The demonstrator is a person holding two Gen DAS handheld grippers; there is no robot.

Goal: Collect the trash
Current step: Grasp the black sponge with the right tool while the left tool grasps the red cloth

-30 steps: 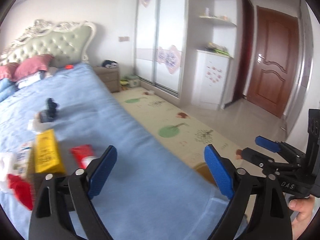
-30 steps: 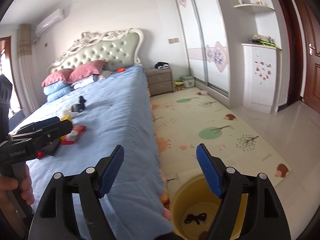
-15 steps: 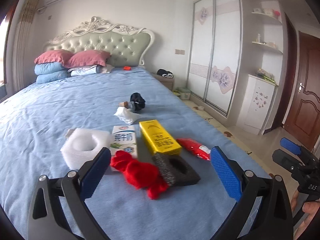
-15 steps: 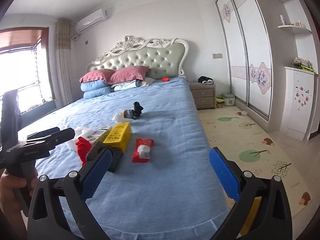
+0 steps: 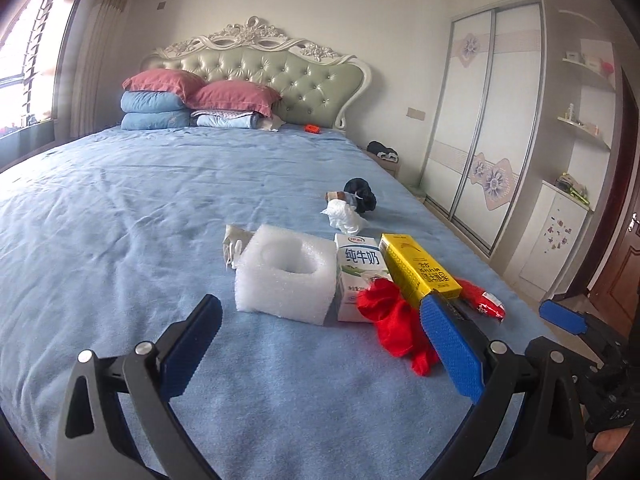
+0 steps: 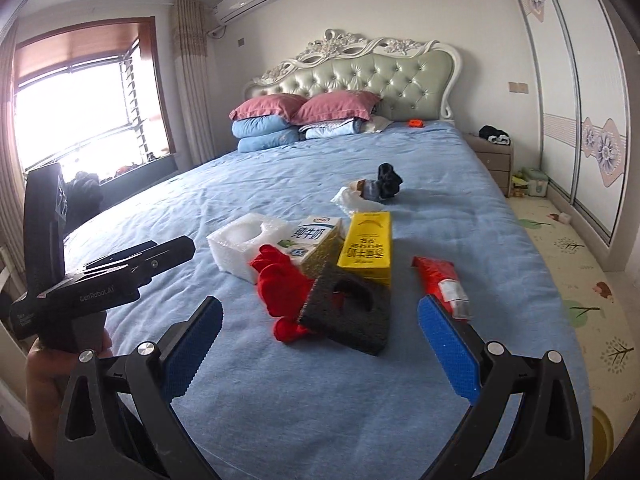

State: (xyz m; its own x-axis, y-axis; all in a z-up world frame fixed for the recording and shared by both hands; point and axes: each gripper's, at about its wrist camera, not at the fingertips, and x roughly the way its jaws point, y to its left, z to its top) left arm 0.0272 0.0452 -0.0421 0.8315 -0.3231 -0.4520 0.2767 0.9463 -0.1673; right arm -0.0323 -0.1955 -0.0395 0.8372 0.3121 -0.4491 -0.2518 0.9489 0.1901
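Left gripper [image 5: 320, 350]: jaws spread wide, holding nothing, above the blue bed [image 5: 120, 240].
Right gripper [image 6: 320, 348]: jaws released, nothing held.
Trash: white foam block [image 5: 286, 276], milk carton [image 5: 358, 276], yellow box [image 5: 418, 270], red cloth [image 6: 280, 288], black foam piece [image 6: 350, 312] clustered just ahead of both grippers.
Red wrapper [image 6: 442, 284]: beside the right gripper's right jaw.

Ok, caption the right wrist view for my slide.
Open right gripper hovers above black foam, red cloth and cartons on a blue bed.

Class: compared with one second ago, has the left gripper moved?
Yes. The left gripper swung left, from the wardrobe toward the headboard.
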